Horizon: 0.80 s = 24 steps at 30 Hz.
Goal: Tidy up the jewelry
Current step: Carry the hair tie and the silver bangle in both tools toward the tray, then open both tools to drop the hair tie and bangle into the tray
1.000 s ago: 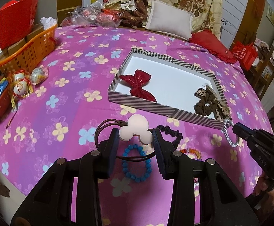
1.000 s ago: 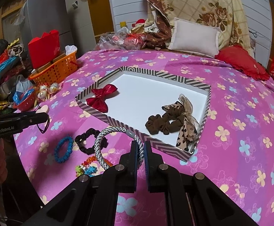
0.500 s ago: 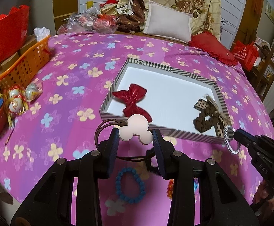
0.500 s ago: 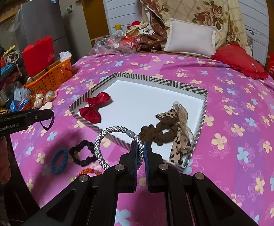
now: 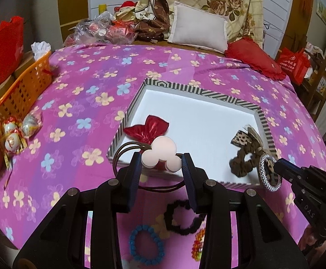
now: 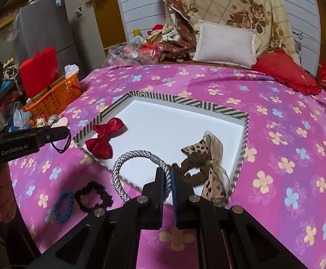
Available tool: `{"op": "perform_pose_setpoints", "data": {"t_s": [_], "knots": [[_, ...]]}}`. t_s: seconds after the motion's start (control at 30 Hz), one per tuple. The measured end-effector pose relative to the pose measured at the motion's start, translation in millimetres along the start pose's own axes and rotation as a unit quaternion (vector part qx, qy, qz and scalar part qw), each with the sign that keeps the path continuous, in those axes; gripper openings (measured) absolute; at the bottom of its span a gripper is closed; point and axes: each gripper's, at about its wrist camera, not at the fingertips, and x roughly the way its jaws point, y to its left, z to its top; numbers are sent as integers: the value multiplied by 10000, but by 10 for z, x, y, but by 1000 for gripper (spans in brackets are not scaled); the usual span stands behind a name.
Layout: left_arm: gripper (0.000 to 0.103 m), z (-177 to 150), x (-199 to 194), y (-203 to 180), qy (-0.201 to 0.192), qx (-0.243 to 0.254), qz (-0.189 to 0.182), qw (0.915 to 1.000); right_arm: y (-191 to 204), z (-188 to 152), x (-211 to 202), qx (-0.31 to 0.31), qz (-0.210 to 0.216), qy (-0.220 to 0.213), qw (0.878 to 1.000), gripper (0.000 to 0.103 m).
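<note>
1. At the lower centre of the left wrist view, the left hand-held gripper (image 5: 160, 168) is seen clamped partway on a hair tie with a pale three-ball charm (image 5: 160, 154); its brown elastic loops hang out on both sides of the jaws.
2. Compared with a second earlier, the charm is now framed over the near striped rim of the tray (image 5: 266, 125) rather than over the floral bedspread (image 5: 77, 85) short of it, so the tie has been carried towards the tray.
3. At the lower centre of the right wrist view, the right hand-held gripper (image 6: 167, 177) is shut tight on a silver braided hair band (image 6: 120, 174), which now stands over the tray's near edge, just beside the leopard-print scrunchie (image 6: 205, 163); earlier it was held short of the rim.
4. Inside the tray, the red bow (image 6: 103, 140) is left lying at the left side.
5. Low in the left wrist frame, a blue bead bracelet (image 5: 146, 245), a black scrunchie (image 5: 183, 216) and a bright bead bracelet (image 5: 197, 243) are still outside on the bedspread.
6. Both carried pieces are judged close to release; three remain to be collected.
</note>
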Motion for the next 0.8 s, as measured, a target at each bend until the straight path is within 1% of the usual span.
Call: {"op": "perform_pose_setpoints", "data": {"t_s": [0.4,0.63,0.8], "knots": [[35,264,329,-109,58,65,78,9999,-147,277,377,176,-37,106,9998,6],[35,360,569,-157,172,86,79,9998,-265,352,591,309,-67,205,9993,6],[35,392,740,-154,300,-5,-22,9995,-315,376,741,325,-146,317,9989,6]]}}
